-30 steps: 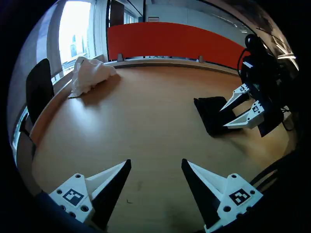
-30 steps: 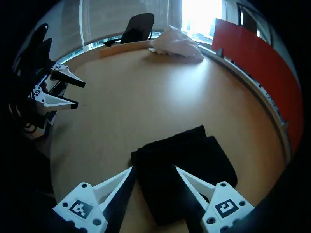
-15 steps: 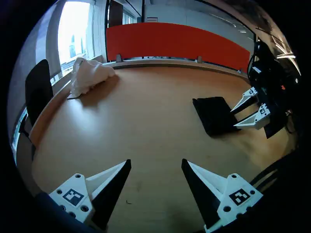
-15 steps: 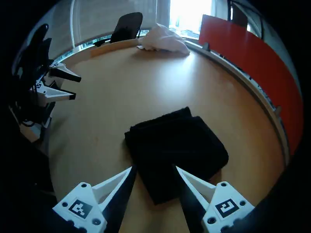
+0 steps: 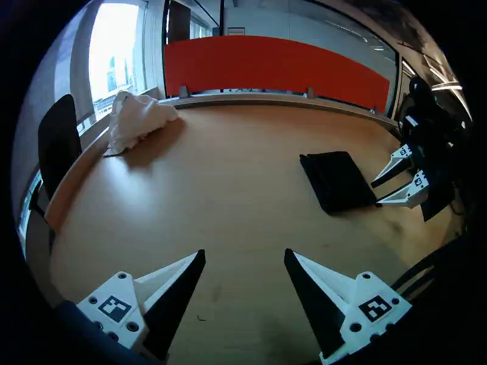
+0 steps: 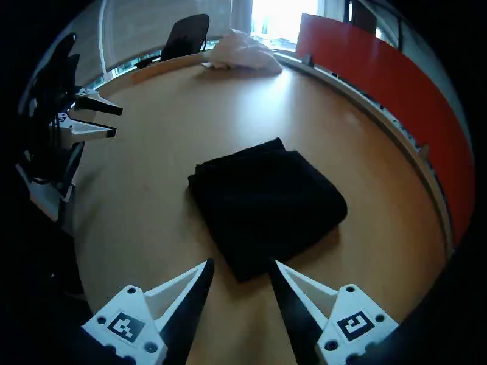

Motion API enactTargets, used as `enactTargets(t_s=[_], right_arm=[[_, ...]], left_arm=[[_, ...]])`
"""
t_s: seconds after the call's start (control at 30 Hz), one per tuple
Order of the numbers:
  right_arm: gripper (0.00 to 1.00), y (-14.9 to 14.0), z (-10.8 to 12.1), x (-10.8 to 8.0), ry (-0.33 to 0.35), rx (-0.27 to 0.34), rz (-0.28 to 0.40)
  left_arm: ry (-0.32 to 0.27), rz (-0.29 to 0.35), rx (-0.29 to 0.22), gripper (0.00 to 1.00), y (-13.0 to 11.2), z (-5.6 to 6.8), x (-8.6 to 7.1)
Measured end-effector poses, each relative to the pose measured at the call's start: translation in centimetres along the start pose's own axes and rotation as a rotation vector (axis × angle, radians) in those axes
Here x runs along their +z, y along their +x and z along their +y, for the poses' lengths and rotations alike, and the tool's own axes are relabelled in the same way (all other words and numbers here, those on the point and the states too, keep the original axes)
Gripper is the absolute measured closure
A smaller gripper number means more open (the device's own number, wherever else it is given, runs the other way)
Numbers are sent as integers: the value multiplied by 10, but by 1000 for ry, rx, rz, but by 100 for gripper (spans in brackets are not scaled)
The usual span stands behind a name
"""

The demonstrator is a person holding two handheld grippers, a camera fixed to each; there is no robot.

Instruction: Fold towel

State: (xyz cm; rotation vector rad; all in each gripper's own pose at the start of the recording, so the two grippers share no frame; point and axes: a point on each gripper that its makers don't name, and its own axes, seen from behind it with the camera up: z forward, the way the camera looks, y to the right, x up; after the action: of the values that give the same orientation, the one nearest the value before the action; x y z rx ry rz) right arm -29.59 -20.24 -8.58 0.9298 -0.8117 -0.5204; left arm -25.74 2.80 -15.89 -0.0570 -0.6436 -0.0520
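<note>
1. Table [image 5: 231, 182], wood, rounded edge, pale brown top with window glare. It is the reference for every entry below. In the right gripper view [image 6: 182, 115] it carries all loose items.

2. Red panel [image 5: 274, 64], long and upright, running along the table's far rim; in the right gripper view [image 6: 395, 85] it follows the table's right-hand rim.

3. Office chair [image 5: 58, 143], black, standing off the table beside its window-side edge [image 6: 185, 33].

4. White cloth [image 5: 137, 115], crumpled in a heap on the table at the corner nearest the window [image 6: 243, 52]. It obstructs nothing on the table's middle.

5. Towel [image 6: 265, 201], black, on the table toward the panel-side half. It is folded into a thick rectangular pad with layered edges, lying flat; its surface looks plush [image 5: 338, 179].

6. Right gripper [image 6: 240, 261], above the table, fingers spread, nothing clamped. The towel's near corner lies between the fingertips; contact cannot be judged [image 5: 375, 194].

7. Left gripper [image 5: 243, 251], over bare table at the edge opposite the panel, fingers spread wide, empty [image 6: 119, 120].
</note>
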Motion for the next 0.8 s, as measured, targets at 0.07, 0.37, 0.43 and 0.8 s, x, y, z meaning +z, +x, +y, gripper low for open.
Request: enactTargets(t_s=[0.07,0.37,0.43,0.8], right_arm=[[32,-3,0,0,-3,4,-5],[34,-13,3,4,-14,25,-19],[36,-15,3,6,-16,37,-20],[72,-19,5,12,-30,99,-22]], left_arm=[[0,0,1,4,0,0,0],[-1,-2,1,4,-1,1,0],[-1,-2,1,4,-1,1,0],[-2,-1,2,4,-1,2,0]])
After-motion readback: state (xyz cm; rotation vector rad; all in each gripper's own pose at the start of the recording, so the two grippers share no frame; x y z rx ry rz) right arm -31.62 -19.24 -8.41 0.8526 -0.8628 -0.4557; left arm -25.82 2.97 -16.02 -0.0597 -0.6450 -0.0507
